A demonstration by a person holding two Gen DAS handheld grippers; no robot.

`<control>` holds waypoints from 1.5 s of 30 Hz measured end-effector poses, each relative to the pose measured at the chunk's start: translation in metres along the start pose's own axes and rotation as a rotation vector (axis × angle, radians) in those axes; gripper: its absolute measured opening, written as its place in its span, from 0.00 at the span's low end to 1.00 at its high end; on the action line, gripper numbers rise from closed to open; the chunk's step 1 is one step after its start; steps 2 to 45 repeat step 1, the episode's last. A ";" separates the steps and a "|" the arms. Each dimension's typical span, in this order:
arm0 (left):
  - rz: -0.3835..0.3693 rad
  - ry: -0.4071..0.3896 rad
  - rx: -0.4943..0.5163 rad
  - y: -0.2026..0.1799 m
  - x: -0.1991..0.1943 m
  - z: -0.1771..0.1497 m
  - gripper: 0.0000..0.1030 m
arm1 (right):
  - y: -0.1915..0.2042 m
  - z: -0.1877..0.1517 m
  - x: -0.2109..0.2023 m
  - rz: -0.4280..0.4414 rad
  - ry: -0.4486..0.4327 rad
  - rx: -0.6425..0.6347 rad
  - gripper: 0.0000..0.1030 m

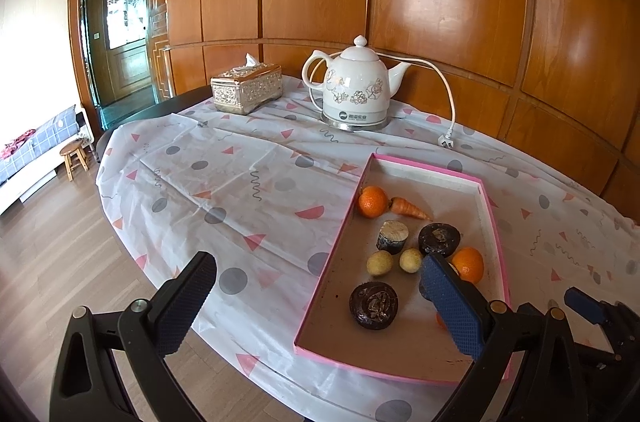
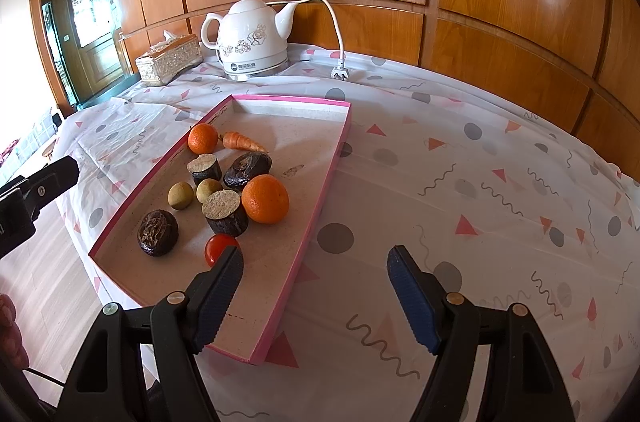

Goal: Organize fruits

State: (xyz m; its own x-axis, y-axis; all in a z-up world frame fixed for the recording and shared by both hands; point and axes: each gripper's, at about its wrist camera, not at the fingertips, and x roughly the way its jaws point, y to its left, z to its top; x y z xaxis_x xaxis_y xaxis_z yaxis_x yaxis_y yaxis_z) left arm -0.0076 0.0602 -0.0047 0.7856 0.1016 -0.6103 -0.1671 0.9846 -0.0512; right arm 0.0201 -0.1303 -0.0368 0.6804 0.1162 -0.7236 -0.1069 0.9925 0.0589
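Note:
A shallow pink-rimmed tray (image 2: 338, 142) lies on the table and also shows in the left wrist view (image 1: 494, 218). It holds two oranges (image 2: 265, 199) (image 2: 202, 138), a small carrot (image 2: 242, 141), two yellow-green round fruits (image 2: 181, 195), dark round fruits (image 2: 157, 232), cut dark cylinders (image 2: 226, 212) and a red tomato (image 2: 218, 248). My left gripper (image 1: 318, 278) is open and empty, straddling the tray's near left rim. My right gripper (image 2: 316, 262) is open and empty over the tray's near right corner. The left gripper's finger also shows at the left of the right wrist view (image 2: 56, 176).
A white floral kettle (image 1: 354, 86) with a loose cord and plug (image 1: 446, 140) stands at the back. A silver tissue box (image 1: 246, 90) sits to its left. Wood panelling backs the table. The patterned tablecloth (image 2: 480, 190) covers the top; the floor drops off at left.

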 end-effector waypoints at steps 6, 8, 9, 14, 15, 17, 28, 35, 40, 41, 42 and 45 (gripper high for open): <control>-0.003 0.002 0.000 0.000 0.000 0.000 1.00 | -0.001 0.000 0.000 -0.001 -0.002 0.000 0.74; -0.003 0.002 0.000 0.000 0.000 0.000 1.00 | -0.001 0.000 0.000 -0.001 -0.002 0.000 0.74; -0.003 0.002 0.000 0.000 0.000 0.000 1.00 | -0.001 0.000 0.000 -0.001 -0.002 0.000 0.74; -0.003 0.002 0.000 0.000 0.000 0.000 1.00 | -0.001 0.000 0.000 -0.001 -0.002 0.000 0.74; -0.003 0.002 0.000 0.000 0.000 0.000 1.00 | -0.001 0.000 0.000 -0.001 -0.002 0.000 0.74; -0.003 0.002 0.000 0.000 0.000 0.000 1.00 | -0.001 0.000 0.000 -0.001 -0.002 0.000 0.74; -0.003 0.002 0.000 0.000 0.000 0.000 1.00 | -0.001 0.000 0.000 -0.001 -0.002 0.000 0.74; -0.003 0.002 0.000 0.000 0.000 0.000 1.00 | -0.001 0.000 0.000 -0.001 -0.002 0.000 0.74; -0.003 0.002 0.000 0.000 0.000 0.000 1.00 | -0.001 0.000 0.000 -0.001 -0.002 0.000 0.74; -0.003 0.002 0.000 0.000 0.000 0.000 1.00 | -0.001 0.000 0.000 -0.001 -0.002 0.000 0.74; -0.003 0.002 0.000 0.000 0.000 0.000 1.00 | -0.001 0.000 0.000 -0.001 -0.002 0.000 0.74; -0.003 0.002 0.000 0.000 0.000 0.000 1.00 | -0.001 0.000 0.000 -0.001 -0.002 0.000 0.74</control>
